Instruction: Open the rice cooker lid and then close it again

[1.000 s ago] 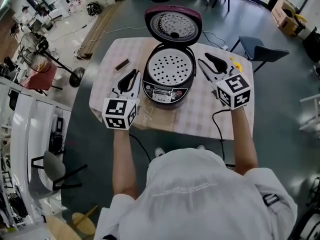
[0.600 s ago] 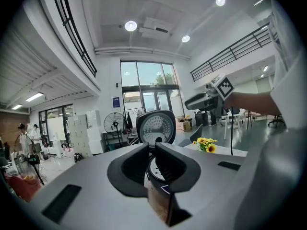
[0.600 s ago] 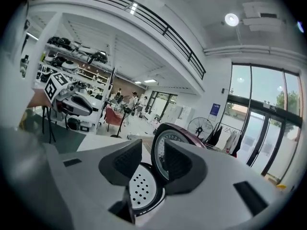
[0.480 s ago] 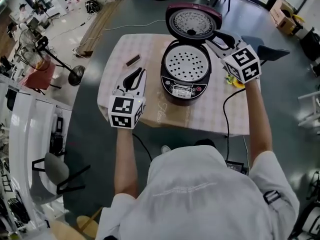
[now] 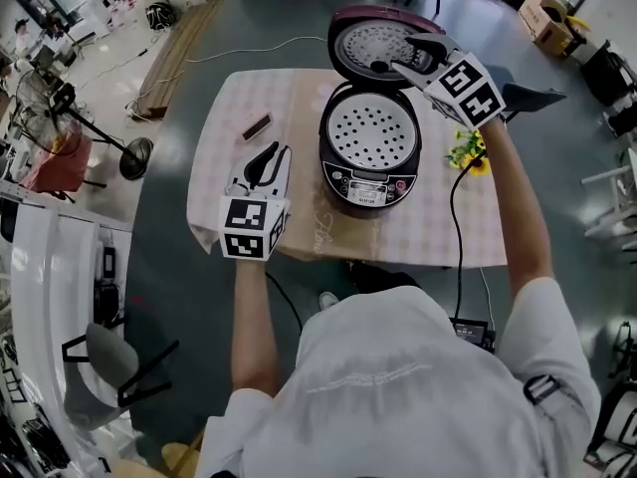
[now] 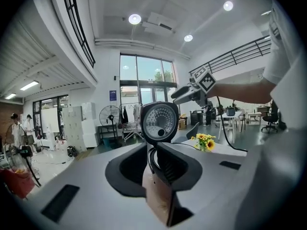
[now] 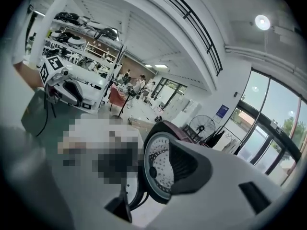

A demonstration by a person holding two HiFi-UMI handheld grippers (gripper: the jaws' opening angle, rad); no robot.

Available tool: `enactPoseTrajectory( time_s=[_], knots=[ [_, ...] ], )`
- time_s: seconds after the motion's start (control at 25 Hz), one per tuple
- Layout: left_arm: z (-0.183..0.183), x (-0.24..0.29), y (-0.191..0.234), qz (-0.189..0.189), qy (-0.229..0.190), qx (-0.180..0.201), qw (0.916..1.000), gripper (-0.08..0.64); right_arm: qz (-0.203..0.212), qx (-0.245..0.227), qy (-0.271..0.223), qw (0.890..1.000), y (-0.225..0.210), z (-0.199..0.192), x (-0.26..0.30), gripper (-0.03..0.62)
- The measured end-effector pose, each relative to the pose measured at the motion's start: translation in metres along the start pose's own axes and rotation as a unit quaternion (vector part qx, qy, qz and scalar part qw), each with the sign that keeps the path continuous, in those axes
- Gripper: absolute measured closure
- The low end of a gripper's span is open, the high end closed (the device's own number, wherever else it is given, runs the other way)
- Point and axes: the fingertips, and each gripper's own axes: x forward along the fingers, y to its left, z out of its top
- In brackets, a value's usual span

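Observation:
The dark red rice cooker (image 5: 368, 172) stands mid-table with its lid (image 5: 363, 36) swung up and back, and the perforated inner tray shows. My right gripper (image 5: 406, 56) is raised at the lid's right edge. Its jaws have just been opening and stand apart on either side of that rim. In the right gripper view (image 7: 151, 188) the lid (image 7: 156, 169) fills the gap and no pad visibly presses on it. My left gripper (image 5: 271, 157) hovers low over the cloth left of the cooker. Its jaws have just been opening to a narrow gap (image 6: 156, 152) and hold nothing.
Yellow flowers (image 5: 468, 152) lie on the checked tablecloth (image 5: 438, 232) right of the cooker. A small dark bar (image 5: 257, 125) lies at the far left. A cable (image 5: 458, 257) hangs off the near edge. A chair (image 5: 518, 98) stands right and a floor fan (image 5: 60, 108) left.
The right gripper has risen from beside the cooker to the open lid's right edge, rolling as it went. The left gripper has moved away from the cooker, nearer the person. The lid stays up.

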Motion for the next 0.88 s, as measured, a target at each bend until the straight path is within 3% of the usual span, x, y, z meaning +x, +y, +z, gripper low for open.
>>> enactPoseTrajectory(
  time_s=[0.12,0.24,0.44,0.68,0.88],
  knots=[
    [-0.001,0.016,0.005,-0.001,0.002,-0.006,1.0,0.477,0.002,-0.016,-0.004,1.0,-0.018,0.008,0.019,0.364],
    [-0.006,0.032,0.009,-0.001,0.009,-0.013,0.9999,0.476,0.031,-0.03,-0.006,0.999,-0.027,0.018,0.04,0.339],
    [-0.015,0.049,0.014,-0.001,0.02,-0.027,0.9994,0.474,0.055,-0.091,0.023,0.994,-0.041,0.031,0.075,0.325],
    [-0.038,0.058,0.016,-0.002,0.044,-0.049,0.9978,0.473,0.119,-0.147,0.072,0.979,-0.04,0.031,0.112,0.307],
    [-0.048,0.058,0.011,-0.014,0.051,-0.058,0.9969,0.473,0.174,-0.172,0.078,0.966,-0.034,0.027,0.13,0.305]
  ],
)
